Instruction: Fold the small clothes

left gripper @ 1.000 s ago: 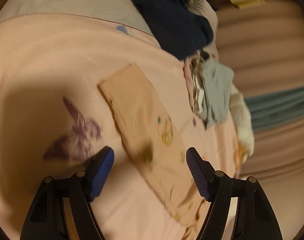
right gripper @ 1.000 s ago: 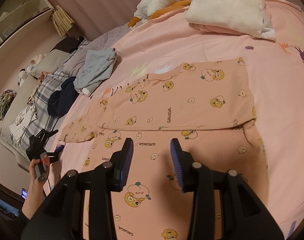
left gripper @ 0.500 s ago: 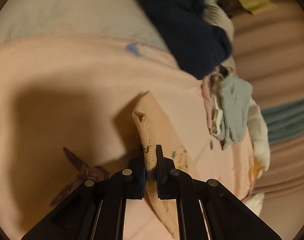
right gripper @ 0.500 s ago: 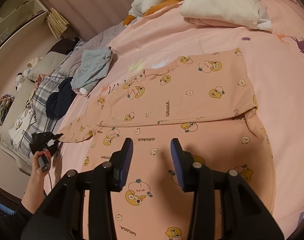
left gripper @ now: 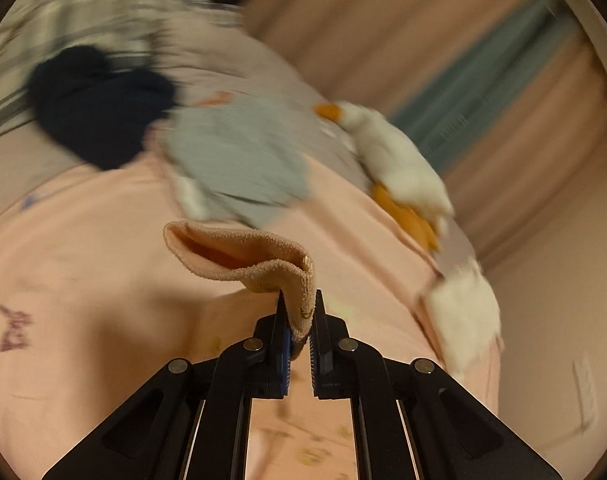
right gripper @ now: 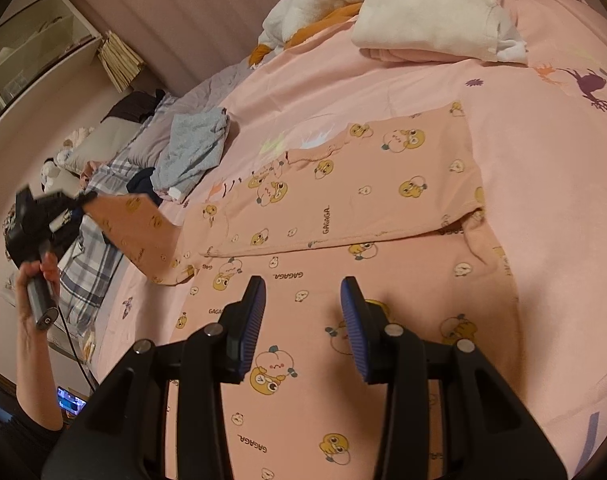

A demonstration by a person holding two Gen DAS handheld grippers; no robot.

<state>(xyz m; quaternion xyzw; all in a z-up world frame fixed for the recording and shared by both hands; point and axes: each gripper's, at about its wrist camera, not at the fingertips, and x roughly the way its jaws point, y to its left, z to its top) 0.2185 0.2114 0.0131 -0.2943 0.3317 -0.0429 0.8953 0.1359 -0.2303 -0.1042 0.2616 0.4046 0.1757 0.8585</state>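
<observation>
Here the peach pyjama top [right gripper: 375, 208], printed with cartoon faces, lies spread on the pink bedsheet [right gripper: 543, 168]. The left gripper [left gripper: 299, 320] is clamped on the cuff of the top's sleeve [left gripper: 243, 256], raised off the sheet at the top's left edge. The right gripper [right gripper: 303, 320] hovers over the top's near half, jaws partly apart and empty. A grey garment [right gripper: 195, 148] lies beyond the sleeve.

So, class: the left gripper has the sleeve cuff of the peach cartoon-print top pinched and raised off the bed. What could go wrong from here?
1. The left gripper pinches only the ribbed cuff edge of the peach cartoon-print sleeve; it could slip out.
2. The open right gripper hovers above the folded peach body, pinning nothing, so pulling the sleeve may drag the fold askew.
</observation>
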